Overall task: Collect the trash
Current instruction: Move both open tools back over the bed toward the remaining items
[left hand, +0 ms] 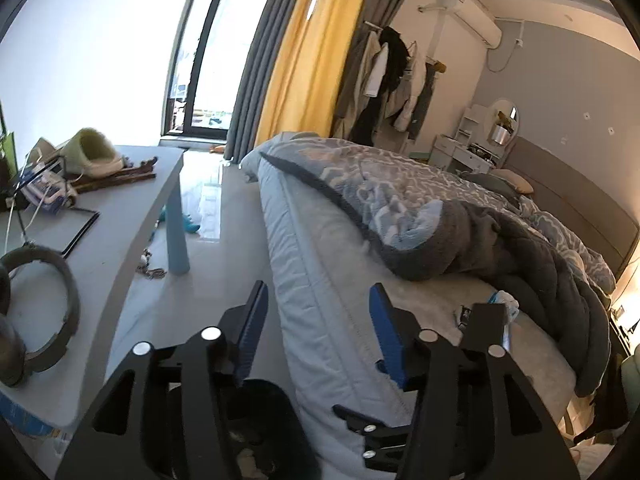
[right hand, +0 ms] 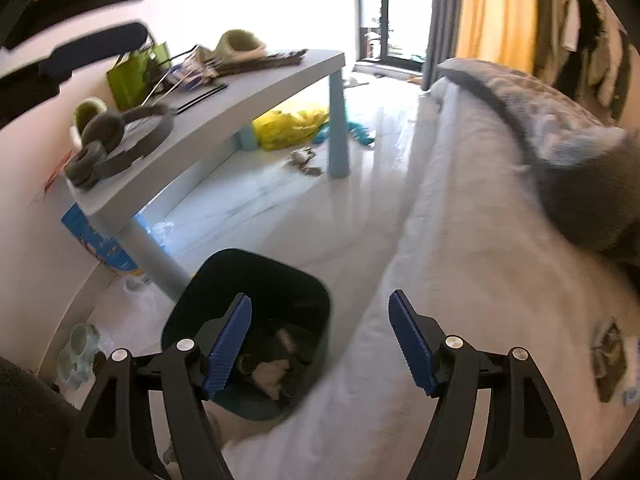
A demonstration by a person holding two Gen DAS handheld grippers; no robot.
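Bed (right hand: 460,220): one, pale mattress edge running beside the floor strip; one grey patterned blanket (left hand: 460,208) heaped on it.
Surface (right hand: 224,120): one, grey top on light blue legs, across the floor strip from the bed.
Items on surface: one grey headphone set (right hand: 116,140), one green bag (right hand: 132,76), two pale green slippers, one at the far end (left hand: 96,148) and one behind the headphones (right hand: 89,110).
Under surface: one yellow plastic bag (right hand: 292,124).
Bin (right hand: 248,312): one, dark, open-topped, standing on the floor just beside the mattress edge; crumpled white and dark scraps (right hand: 276,364) lay inside.
Trash left on bed: one small cluster, a dark wrapper with white and light blue scraps (right hand: 612,360), near the mattress edge; also seen in the left wrist view (left hand: 496,308).
Right claw (right hand: 320,344): spread, nothing between the blue pads, tilted down above the bin and mattress edge.
Left claw (left hand: 316,328): spread, nothing between the pads, angled down over the mattress edge.
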